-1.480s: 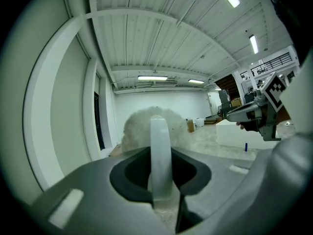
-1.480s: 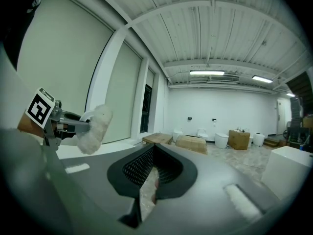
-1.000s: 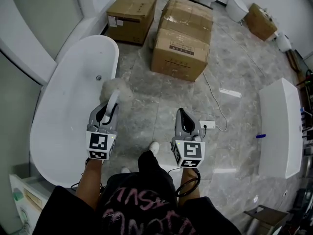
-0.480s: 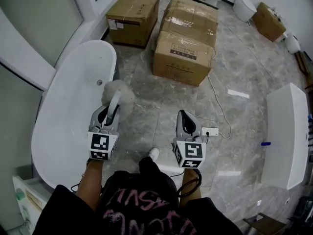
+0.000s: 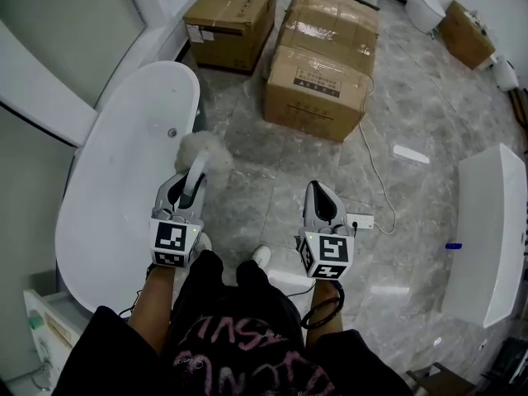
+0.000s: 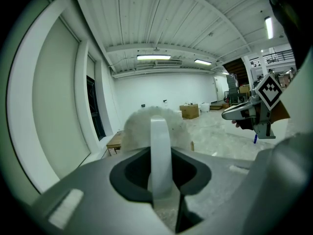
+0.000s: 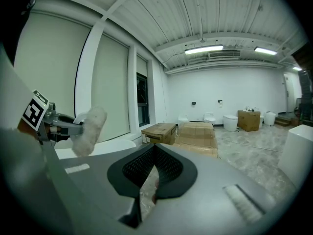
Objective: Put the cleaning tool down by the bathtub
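The cleaning tool is a fluffy white duster head (image 5: 200, 150) on a white handle (image 5: 194, 177). My left gripper (image 5: 183, 190) is shut on that handle and holds the tool in the air, just right of the white bathtub (image 5: 115, 196). In the left gripper view the handle (image 6: 160, 155) runs up between the jaws to the fluffy head (image 6: 152, 126). My right gripper (image 5: 322, 209) is shut with nothing in it, over the marble floor. The right gripper view shows the duster (image 7: 89, 130) at the left beside the tub rim (image 7: 105, 147).
Three cardboard boxes (image 5: 322, 81) stand on the floor ahead. A power strip with a cable (image 5: 360, 219) lies right of my right gripper. A white counter (image 5: 488, 238) stands at the right, toilets (image 5: 431, 7) at the back. My feet (image 5: 259, 256) are on the floor below.
The view has shifted forward a little as I step. Both grippers keep their places relative to each other, and the duster stays held beside the tub's rim.
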`<state>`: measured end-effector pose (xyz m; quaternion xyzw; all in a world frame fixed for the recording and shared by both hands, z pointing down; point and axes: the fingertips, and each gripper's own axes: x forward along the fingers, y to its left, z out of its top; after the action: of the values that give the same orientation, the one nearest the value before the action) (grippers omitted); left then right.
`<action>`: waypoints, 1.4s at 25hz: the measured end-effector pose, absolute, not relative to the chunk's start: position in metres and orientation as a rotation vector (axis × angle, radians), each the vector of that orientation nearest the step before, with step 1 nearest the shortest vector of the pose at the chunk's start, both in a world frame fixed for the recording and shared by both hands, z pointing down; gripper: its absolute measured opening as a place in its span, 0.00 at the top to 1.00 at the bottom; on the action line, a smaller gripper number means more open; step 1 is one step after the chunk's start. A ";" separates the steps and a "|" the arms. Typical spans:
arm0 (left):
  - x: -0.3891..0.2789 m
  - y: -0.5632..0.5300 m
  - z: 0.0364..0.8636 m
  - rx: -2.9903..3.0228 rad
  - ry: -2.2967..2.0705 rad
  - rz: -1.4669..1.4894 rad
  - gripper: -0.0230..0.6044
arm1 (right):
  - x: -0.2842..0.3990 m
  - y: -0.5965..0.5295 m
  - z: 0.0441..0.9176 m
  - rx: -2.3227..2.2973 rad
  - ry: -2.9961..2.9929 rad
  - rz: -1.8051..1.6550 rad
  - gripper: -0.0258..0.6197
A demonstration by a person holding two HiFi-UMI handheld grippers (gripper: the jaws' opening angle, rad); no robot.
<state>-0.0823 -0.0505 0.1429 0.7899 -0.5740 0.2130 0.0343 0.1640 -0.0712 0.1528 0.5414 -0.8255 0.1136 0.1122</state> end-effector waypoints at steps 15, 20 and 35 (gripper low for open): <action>-0.110 -0.070 0.185 2.335 -1.680 0.621 0.83 | 0.131 -0.091 0.185 1.550 -2.379 0.398 0.94; -0.118 -0.076 0.205 2.315 -1.637 0.641 0.83 | 0.125 -0.098 0.204 1.558 -2.346 0.436 0.94; -0.128 -0.080 0.276 2.258 -1.530 0.689 0.83 | 0.114 -0.100 0.258 1.557 -2.275 0.496 0.94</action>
<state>-0.1283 -0.0801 0.2757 0.7918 -0.5365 0.2417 0.1636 0.1138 -0.0998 0.2577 0.5479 -0.8004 0.1744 0.1696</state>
